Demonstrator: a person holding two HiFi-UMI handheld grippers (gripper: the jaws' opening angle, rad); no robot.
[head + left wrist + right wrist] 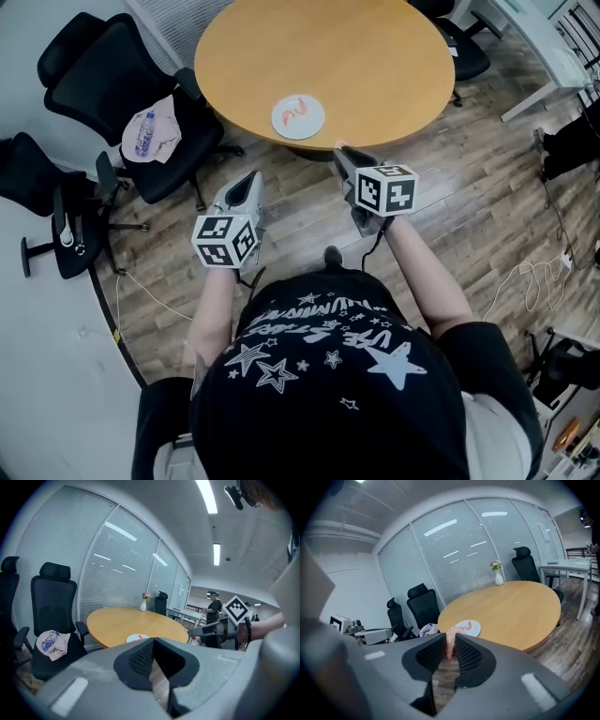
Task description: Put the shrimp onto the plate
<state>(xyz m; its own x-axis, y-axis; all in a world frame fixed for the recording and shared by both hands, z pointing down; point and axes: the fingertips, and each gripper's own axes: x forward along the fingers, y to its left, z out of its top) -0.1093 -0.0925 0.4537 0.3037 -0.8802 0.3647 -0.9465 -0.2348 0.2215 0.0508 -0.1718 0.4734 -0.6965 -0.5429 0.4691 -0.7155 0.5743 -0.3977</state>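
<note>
A white plate (298, 117) lies near the front edge of the round wooden table (328, 47), with pink shrimp (293, 107) on it. My right gripper (340, 152) hovers just off the table edge, right of the plate, shut on another pink shrimp (450, 641) that stands upright between its pads. The right gripper view shows the plate (468, 628) just beyond that shrimp. My left gripper (253, 176) hangs lower left of the plate, over the floor, shut with nothing in it. In the left gripper view the plate (137, 638) peeks above the jaws, whose tips meet.
Black office chairs (112, 75) stand left of the table; one seat holds a cloth and a water bottle (144, 132). A white vase with flowers (498, 576) stands at the table's far side. A white cable (534, 281) lies on the wooden floor at right.
</note>
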